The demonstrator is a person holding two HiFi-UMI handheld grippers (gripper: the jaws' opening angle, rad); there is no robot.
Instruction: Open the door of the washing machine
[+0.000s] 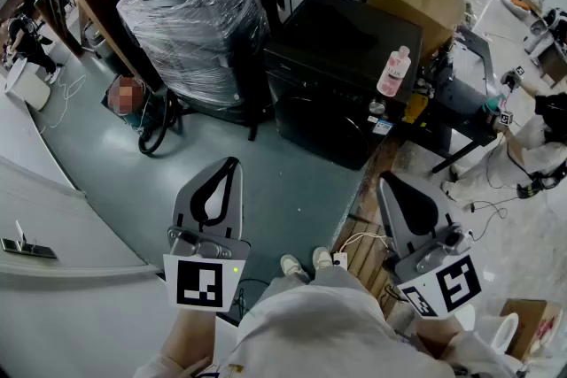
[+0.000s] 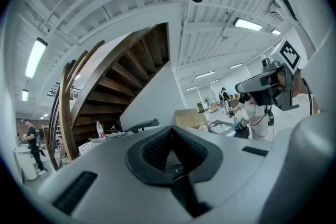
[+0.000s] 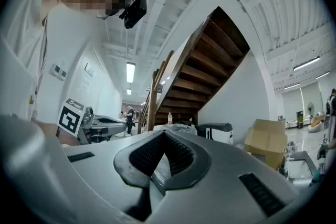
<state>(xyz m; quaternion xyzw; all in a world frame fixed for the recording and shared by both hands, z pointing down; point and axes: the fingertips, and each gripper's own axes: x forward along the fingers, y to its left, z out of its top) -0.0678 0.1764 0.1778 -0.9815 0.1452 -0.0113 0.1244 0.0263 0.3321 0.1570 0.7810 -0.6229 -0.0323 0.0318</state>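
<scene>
Nothing is done yet: the black washing machine sits in the upper middle of the head view, its door apparently closed, well apart from the left gripper and right gripper lower down, both with jaws together, holding nothing.

The grey two-jaw left tool and right tool point level, side by side, jaws together, both empty.
</scene>
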